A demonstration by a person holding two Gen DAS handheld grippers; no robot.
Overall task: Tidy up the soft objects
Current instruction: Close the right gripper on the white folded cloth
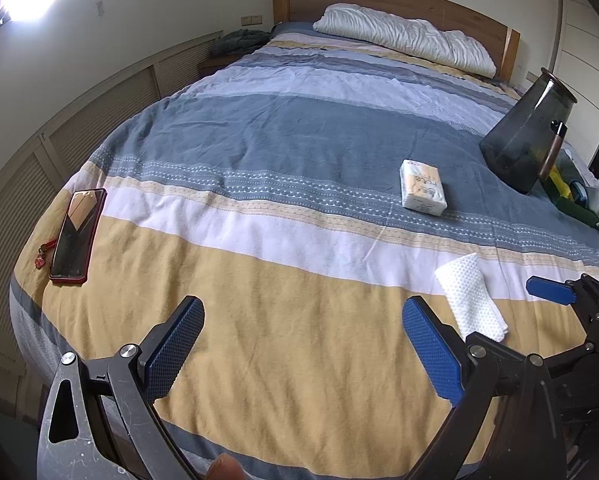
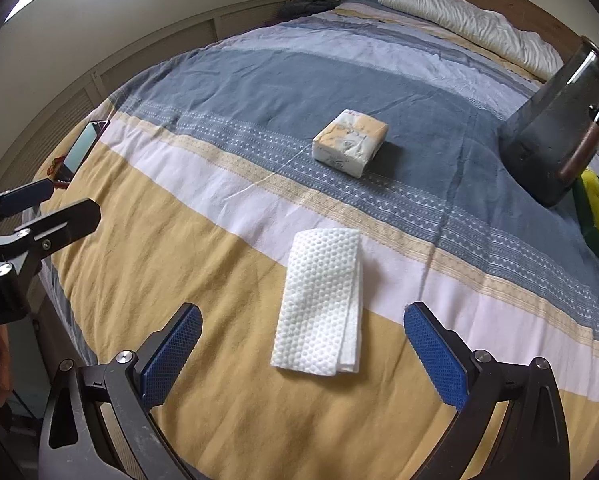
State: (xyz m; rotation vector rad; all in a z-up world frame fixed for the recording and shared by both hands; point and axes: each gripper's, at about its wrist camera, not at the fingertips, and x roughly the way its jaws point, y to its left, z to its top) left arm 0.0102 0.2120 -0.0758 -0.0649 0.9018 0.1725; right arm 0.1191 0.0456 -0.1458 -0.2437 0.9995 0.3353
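Observation:
A folded white dimpled cloth (image 2: 321, 300) lies flat on the striped bedspread (image 2: 203, 264), just ahead of and between the tips of my open, empty right gripper (image 2: 303, 320). It also shows in the left wrist view (image 1: 472, 296), to the right of my open, empty left gripper (image 1: 303, 312). A soft pack of tissues (image 2: 349, 141) lies farther up the bed on the blue stripe; it shows in the left wrist view too (image 1: 422, 187). The right gripper's fingers (image 1: 551, 289) show at the right edge of the left view.
A dark glass jug (image 2: 555, 132) with a brown handle stands at the right, by a green tray (image 1: 575, 200) of small items. A red-cased phone (image 1: 78, 236) lies at the bed's left edge. A white pillow (image 1: 403, 36) rests against the wooden headboard.

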